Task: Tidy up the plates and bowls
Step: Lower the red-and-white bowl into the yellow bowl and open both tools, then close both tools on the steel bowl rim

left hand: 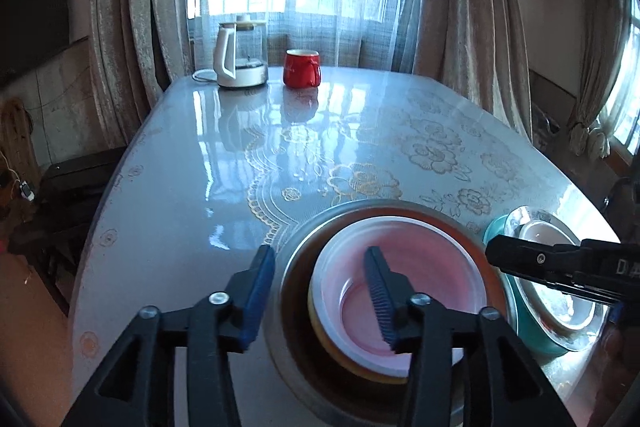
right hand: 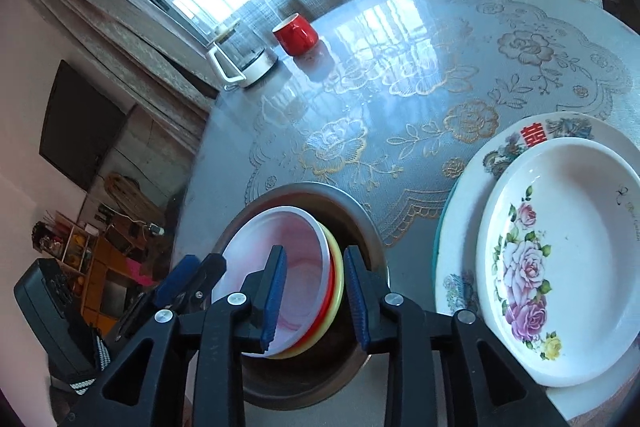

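Note:
A steel bowl on the table holds a nested stack: a pink-white bowl on top, red and yellow bowls beneath. My left gripper is open, straddling the near left rim of the steel bowl, one finger inside the stack. My right gripper is open over the stack's right edge; it shows in the left wrist view at the right. To the right, a floral white plate sits on a larger patterned plate over a teal one.
A red mug and a white glass kettle stand at the table's far edge by the curtained window. The glossy floral tablecloth covers the table. Furniture stands beyond the left edge.

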Available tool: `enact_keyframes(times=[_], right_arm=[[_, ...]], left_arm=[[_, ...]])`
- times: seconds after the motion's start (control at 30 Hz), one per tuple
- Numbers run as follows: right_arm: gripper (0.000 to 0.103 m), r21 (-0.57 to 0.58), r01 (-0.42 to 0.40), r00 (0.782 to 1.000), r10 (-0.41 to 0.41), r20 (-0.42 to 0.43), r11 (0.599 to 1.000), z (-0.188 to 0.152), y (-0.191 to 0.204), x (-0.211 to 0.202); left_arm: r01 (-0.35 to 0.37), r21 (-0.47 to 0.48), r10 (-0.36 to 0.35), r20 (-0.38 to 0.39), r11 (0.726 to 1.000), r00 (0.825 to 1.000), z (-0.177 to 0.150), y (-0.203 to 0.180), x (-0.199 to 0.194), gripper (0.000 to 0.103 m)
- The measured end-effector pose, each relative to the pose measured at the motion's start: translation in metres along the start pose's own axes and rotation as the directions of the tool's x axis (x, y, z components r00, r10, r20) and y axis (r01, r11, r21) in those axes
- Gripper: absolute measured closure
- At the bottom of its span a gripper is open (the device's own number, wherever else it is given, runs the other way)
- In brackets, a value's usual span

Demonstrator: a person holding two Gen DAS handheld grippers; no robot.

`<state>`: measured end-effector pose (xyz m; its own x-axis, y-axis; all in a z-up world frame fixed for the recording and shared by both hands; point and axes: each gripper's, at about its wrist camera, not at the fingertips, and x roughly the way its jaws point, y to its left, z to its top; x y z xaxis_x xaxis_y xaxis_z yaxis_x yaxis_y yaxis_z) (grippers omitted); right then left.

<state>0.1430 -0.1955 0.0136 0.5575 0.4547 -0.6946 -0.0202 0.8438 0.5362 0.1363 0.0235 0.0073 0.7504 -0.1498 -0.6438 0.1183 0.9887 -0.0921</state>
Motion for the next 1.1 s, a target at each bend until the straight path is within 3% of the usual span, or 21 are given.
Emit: enact_keyframes(times=[0.23, 0.43, 0.77, 0.87, 0.93, 1.1], right_arm=[[0.069, -0.001, 0.031, 0.999, -0.031, 0.016, 1.0, -0.008, -0.004, -0.01], [0.062, -0.004, 0.04, 0.999, -0.04, 0.029, 0.999, -0.018, -0.003, -0.017], [0.06, 0.026, 0.04, 0.998, -0.038, -0.057, 0.999, -0.032, -0.011, -0.005], [0.061, 0.027, 0.058, 0.997, -0.057, -0.057, 0.998, -0.036, -0.014, -0.005], [0.061, 0.027, 0.065, 0.996, -0.063, -0.057, 0.998, -0.036, -0.015, -0.005], [0.062, -0.004, 0.069, 0.996, -0.069, -0.062, 0.998, -0.039, -0.01, -0.002]], left_arm=[[-0.041, -0.002, 0.041, 0.017, 0.999, 0.999, -0.007, 0.004, -0.016, 0.035], [-0.053, -0.081, 0.052, -0.011, 0.995, 0.999, -0.015, 0.023, -0.021, 0.025], [-0.067, -0.129, 0.06, -0.054, 0.989, 0.997, -0.028, 0.039, -0.022, 0.023], [-0.055, -0.155, 0.046, -0.064, 0.986, 0.997, -0.033, 0.045, -0.021, 0.026], [-0.036, -0.163, 0.023, -0.078, 0.986, 0.997, -0.036, 0.047, -0.019, 0.041], [0.036, -0.178, -0.055, -0.1, 0.983, 0.994, -0.038, 0.046, -0.016, 0.056]])
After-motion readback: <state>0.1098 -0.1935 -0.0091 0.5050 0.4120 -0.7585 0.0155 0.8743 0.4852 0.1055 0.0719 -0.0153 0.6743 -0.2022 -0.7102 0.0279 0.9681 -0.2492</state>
